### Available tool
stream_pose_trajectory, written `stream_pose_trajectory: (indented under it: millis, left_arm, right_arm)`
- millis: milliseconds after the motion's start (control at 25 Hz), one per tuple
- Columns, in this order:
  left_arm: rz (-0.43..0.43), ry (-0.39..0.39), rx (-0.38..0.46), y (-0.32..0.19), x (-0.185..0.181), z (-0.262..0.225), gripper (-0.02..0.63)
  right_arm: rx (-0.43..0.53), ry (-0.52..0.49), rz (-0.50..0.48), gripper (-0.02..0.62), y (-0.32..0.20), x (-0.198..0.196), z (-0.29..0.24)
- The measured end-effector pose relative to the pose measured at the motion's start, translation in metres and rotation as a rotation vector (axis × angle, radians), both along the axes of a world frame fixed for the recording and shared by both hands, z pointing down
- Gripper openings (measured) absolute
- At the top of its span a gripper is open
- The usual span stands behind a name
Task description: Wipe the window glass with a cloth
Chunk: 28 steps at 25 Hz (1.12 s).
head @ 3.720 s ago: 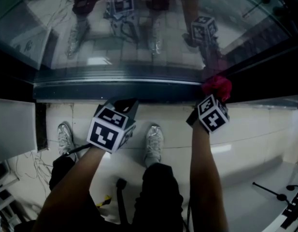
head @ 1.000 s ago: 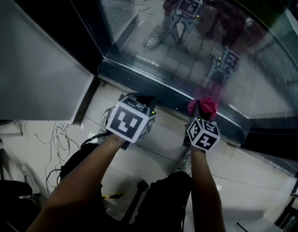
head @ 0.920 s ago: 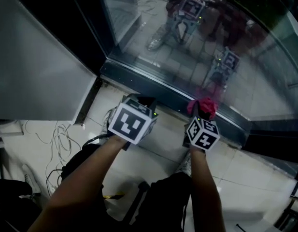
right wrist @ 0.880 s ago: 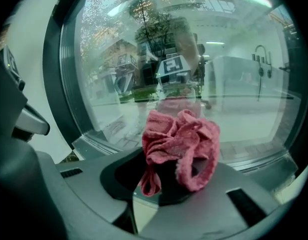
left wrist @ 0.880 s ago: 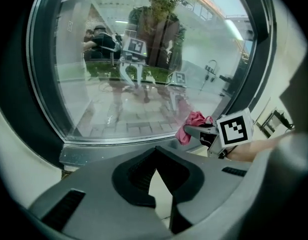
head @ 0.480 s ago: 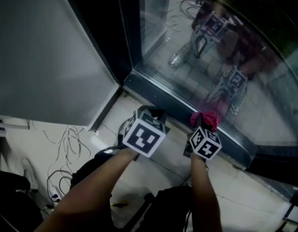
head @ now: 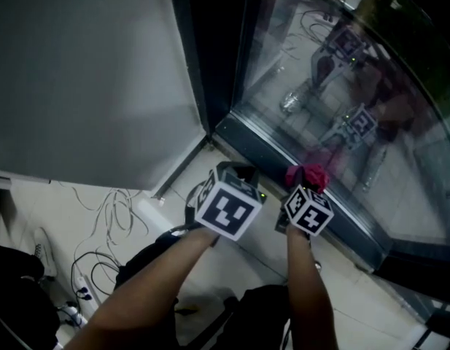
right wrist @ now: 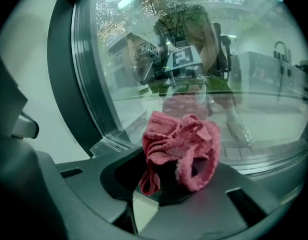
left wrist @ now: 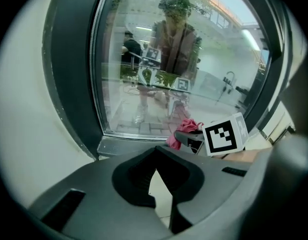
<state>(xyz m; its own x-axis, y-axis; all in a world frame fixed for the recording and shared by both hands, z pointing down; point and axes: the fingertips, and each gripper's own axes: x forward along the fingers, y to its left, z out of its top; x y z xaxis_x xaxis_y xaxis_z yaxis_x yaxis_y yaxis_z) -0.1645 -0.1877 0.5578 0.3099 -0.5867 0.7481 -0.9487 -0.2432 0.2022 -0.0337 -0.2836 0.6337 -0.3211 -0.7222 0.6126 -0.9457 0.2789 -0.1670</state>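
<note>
The right gripper (right wrist: 166,181) pinches the pink cloth (right wrist: 181,144) tight. The window glass (right wrist: 144,74) is just ahead, down near the floor. The left gripper (left wrist: 156,166) is closed on nothing and sits farther from the glass.

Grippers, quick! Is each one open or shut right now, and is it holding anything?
Left gripper: shut, jaws together with nothing between them.
Right gripper: shut on the pink cloth.

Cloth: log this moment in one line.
right gripper: shut on red cloth | left gripper: shut, empty | window glass: cloth near its lower edge, contact unclear
</note>
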Motion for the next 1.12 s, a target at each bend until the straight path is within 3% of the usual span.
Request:
stream_pose_trajectory:
  millis: [320, 800, 1120]
  left_arm:
    - [-0.065, 0.001, -0.027, 0.010, -0.042, 0.003, 0.003]
    - [-0.144, 0.072, -0.046, 0.019, -0.077, 0.008, 0.003]
    - [-0.181, 0.075, -0.078, 0.030, -0.105, 0.020, 0.003]
  right_arm:
    - [0.008, -0.022, -0.075, 0.057, -0.010, -0.075, 0.001]
    - [0.057, -0.068, -0.189, 0.057, -0.021, -0.172, -0.003]
    - [0.073, -0.078, -0.243, 0.057, -0.027, -0.215, -0.004]
